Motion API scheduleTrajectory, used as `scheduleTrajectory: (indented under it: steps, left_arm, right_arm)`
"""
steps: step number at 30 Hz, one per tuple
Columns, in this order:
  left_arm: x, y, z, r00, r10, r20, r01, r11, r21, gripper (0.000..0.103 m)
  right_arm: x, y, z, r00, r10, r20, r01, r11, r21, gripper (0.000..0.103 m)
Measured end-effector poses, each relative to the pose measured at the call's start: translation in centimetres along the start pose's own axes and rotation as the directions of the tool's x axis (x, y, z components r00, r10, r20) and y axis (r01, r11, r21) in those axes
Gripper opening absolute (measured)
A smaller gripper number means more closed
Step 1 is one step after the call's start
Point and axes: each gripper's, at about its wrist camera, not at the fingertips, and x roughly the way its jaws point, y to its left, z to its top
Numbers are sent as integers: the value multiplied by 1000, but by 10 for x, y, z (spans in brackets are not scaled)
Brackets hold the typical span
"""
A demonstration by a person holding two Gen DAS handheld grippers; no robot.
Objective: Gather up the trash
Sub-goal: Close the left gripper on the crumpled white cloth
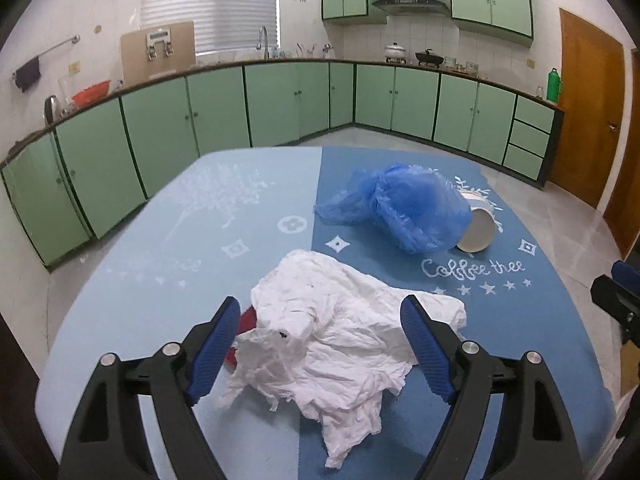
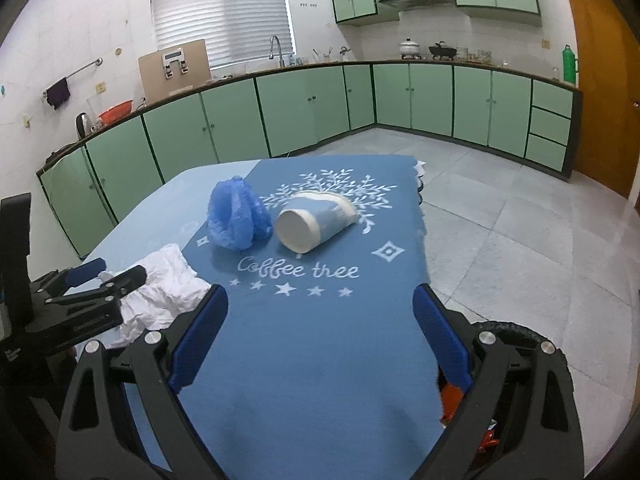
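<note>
Two grippers are seen over a table covered by a two-tone blue cloth (image 2: 320, 340). Nearest in the left wrist view, the left gripper (image 1: 320, 332) is held with its jaws spread wide either side of one crumpled white tissue (image 1: 340, 344); the pads aren't pressed on it, nothing is gripped. A bit of something red (image 1: 246, 320) is tucked under the tissue's left edge, can't tell what it is. The right gripper (image 2: 320, 328) is also spread wide, with only bare cloth between its fingers. Just below its right finger, a black-lined trash bin (image 2: 516, 332) is partly seen beside the table. Further out, past the "Coffee tree" lettering, one crumpled blue plastic bag (image 2: 236, 216) and one paper cup (image 2: 312, 220) tipped on its side are lying just beside each other. At the back, green cabinets (image 2: 400, 96) are lined along the wall.
</note>
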Motion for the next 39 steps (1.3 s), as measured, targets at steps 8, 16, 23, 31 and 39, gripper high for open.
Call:
scheduleTrajectory:
  steps: [8,16,23,31,39]
  left_arm:
    - [12,-13,-2,998,-37,-41,38,999,8,76]
    - [14,-28,-6,996,-60,-69,63,997,45,0]
    - [-1,-24,-3,995,-91,-33,92,996,13,0]
    - [3,-19,-4,996,-65,-64,65,998,3,50]
    - [29,-22,5,995,-45,-87,46,999,12,70]
  right_arm:
    - [9,6,-2,1000,-4,-23,4,1000,-11,91]
    - [15,10,0,999,-4,-32,3,1000,-22,91]
    - [14,17,3,1000,7,-23,-8,999,-34,91]
    - [13,18,2,1000,12,-25,-13,999,-38,91]
    - [13,11,3,1000,1,-24,-2,1000,-22,91]
